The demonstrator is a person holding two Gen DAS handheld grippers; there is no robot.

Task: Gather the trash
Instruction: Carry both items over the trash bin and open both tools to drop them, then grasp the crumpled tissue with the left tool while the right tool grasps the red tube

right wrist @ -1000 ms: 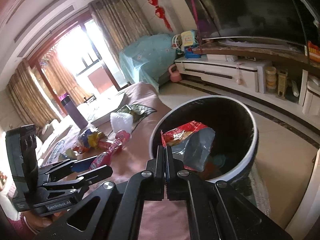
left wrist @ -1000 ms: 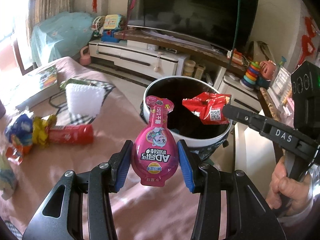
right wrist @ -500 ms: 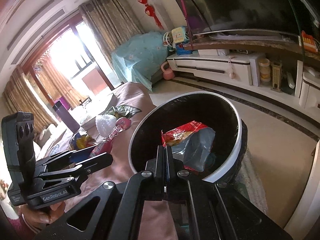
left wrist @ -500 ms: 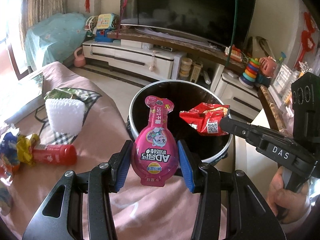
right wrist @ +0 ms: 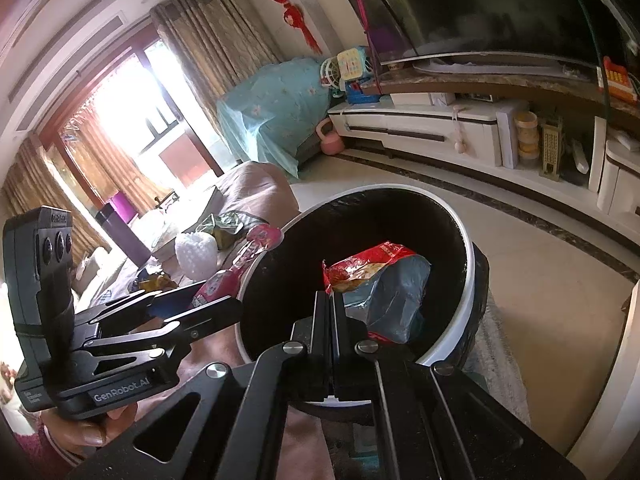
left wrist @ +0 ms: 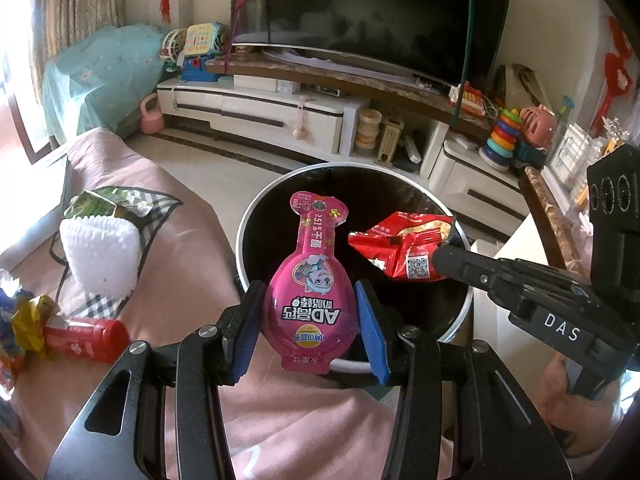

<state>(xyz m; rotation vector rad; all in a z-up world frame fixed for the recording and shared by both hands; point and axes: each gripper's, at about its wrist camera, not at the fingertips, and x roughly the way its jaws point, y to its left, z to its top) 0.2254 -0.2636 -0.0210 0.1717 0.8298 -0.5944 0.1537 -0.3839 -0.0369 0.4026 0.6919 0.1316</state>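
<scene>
Two pieces hang over the bin point(left wrist: 456, 322): your left gripper point(left wrist: 311, 320) clamps the pink pouch point(left wrist: 310, 292), your right gripper point(right wrist: 331, 312) pinches the red wrapper point(right wrist: 380, 280). Next, let go of both; the pouch's lower end seems to overhang the near rim, so reach further first.

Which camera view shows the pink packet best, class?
The left wrist view: the pink packet faces the camera whole, gripped between the left gripper's blue pads. The right wrist view shows it only edge-on and small, partly hidden by that gripper beside the bin.
</scene>
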